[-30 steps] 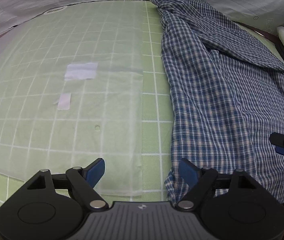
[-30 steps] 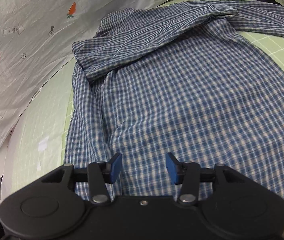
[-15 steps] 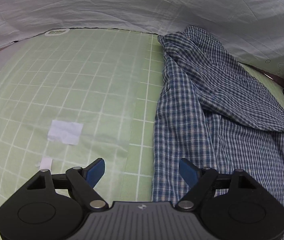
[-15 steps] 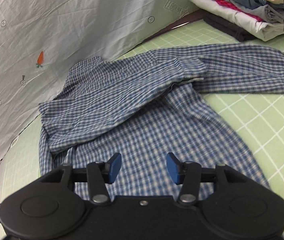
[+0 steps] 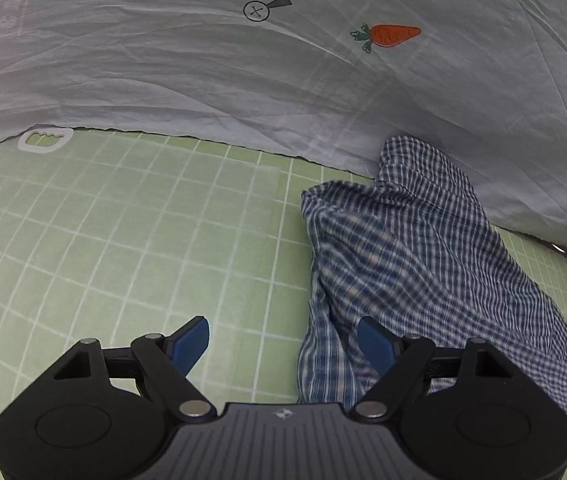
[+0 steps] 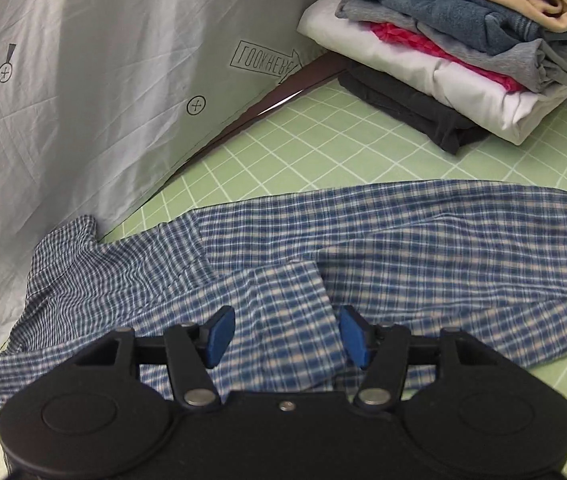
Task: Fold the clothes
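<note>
A: Both grippers have travelled forward along the plaid shirt (image 6: 363, 264) since a second ago; the hem has left the views, and the collar end by the white carrot-print sheet (image 5: 283, 80) is now near.

B: Do they hold something?

A: No. The left gripper (image 5: 283, 340) is spread wide over the shirt's left edge and the green grid mat (image 5: 103, 240). The right gripper (image 6: 287, 338) is also spread, above a folded sleeve.

B: What can go wrong?

A: I think a finger may catch only the top layer, because the cloth lies doubled there, and the fold would drag crooked. The stack of folded clothes (image 6: 463, 60) stands well apart.
</note>
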Demonstrator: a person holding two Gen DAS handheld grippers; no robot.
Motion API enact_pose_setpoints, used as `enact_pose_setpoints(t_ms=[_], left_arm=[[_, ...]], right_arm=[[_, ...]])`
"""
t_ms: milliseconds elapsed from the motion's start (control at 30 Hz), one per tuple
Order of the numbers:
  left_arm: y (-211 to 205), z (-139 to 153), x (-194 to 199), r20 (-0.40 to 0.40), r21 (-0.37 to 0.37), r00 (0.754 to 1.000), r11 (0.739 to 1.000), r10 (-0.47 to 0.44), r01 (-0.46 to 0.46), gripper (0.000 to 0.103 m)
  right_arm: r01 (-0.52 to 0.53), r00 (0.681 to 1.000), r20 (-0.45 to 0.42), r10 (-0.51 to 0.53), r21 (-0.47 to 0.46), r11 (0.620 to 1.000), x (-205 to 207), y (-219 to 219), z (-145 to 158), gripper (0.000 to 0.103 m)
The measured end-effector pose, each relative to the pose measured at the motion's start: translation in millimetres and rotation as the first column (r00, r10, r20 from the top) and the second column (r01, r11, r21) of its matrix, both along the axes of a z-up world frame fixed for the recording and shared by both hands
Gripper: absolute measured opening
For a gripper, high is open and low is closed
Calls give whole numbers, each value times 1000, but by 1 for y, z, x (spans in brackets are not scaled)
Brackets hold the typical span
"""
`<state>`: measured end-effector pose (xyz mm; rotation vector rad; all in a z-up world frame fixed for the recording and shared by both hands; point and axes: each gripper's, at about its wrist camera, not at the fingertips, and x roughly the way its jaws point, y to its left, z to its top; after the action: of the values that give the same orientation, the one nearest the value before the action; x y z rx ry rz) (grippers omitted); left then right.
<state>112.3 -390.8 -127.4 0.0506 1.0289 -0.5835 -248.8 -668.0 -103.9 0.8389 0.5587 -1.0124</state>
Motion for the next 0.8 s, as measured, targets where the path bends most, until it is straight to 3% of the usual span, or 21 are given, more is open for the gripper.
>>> enact_pose_setpoints(t_ms=[133,267,367,400,467,500,533,667,800], left_arm=[[-26,-12,36,-76,-60,997,998,12,-17,82],[-45,-28,55,-102,-42,995,999,6,-11,82],[-57,-38,63,-106,-22,994,1000,-12,10,70],[-60,-41,64,-108,-17,994,1000,-21,19,61],[-66,-44,67,-115,-33,993,999,-26,22,39],[-68,-44,67,-116,-41,993,999,-24,20,18],[-72,-44,67,-115,-41,993,999,-23,18,9],[-87,-29,63,-58,-58,998,998,-37,33,6],[-103,2,52,40,-102,996,992,-74,78,6]], right_arm=[[32,1000,-3,-31,69,997,8,-18,-19,59],[63,992,100,-77,135,989,1,-24,-30,50],[49,994,89,-61,138,989,2,-24,-33,26],[43,994,94,-55,134,990,2,-24,-32,14],[35,992,118,-47,103,994,1,-23,-26,11],[33,991,125,-43,79,996,1,-22,-22,10],[33,991,127,-39,51,998,2,-22,-18,9],[32,990,141,-19,-89,996,4,-26,14,7],[31,990,140,3,-244,969,2,-31,56,6]])
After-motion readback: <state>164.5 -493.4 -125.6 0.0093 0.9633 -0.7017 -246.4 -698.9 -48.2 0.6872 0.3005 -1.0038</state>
